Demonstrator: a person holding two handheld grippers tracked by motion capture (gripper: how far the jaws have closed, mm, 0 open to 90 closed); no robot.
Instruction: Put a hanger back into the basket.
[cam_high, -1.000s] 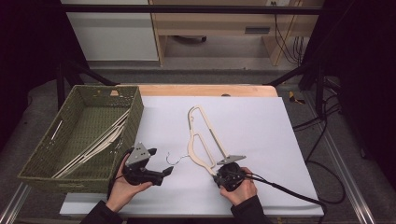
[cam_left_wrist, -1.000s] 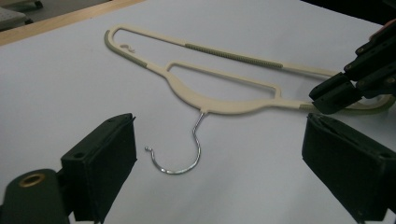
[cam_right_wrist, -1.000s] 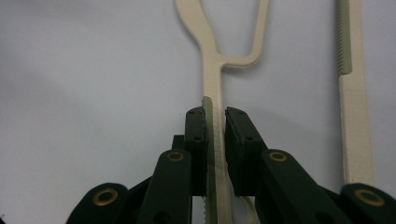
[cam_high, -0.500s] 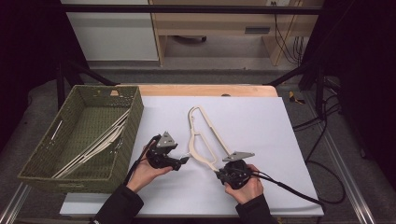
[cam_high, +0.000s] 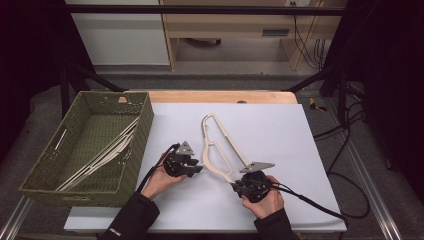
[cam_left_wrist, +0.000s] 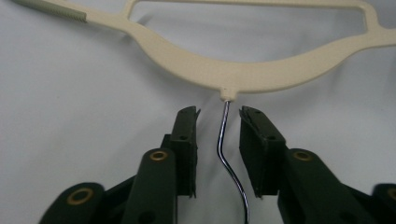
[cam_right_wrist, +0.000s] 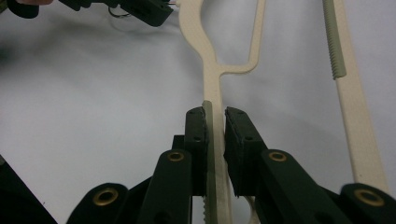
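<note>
A cream plastic hanger (cam_high: 230, 139) lies flat on the white table, its metal hook pointing left. My left gripper (cam_high: 196, 169) is at that hook. In the left gripper view the gripper (cam_left_wrist: 219, 114) is open, and the thin chrome hook (cam_left_wrist: 224, 140) runs between the jaws without touching either pad, just below the hanger's curved body (cam_left_wrist: 252, 74). My right gripper (cam_high: 235, 186) holds the hanger's near end. In the right gripper view it (cam_right_wrist: 215, 114) is shut on the hanger's arm (cam_right_wrist: 210, 70), along its ribbed green strip. The left gripper (cam_right_wrist: 154, 14) shows farther off at the top.
A green woven basket (cam_high: 145, 135) stands at the table's left and holds several pale hangers (cam_high: 105, 155). White tabletop stretches to the right and behind the hanger. A cable (cam_high: 310, 202) trails right from my right gripper.
My left gripper has moved right, from beside the basket up to the hanger's hook, which now sits between its jaws. The right gripper has stayed on the hanger's end.
</note>
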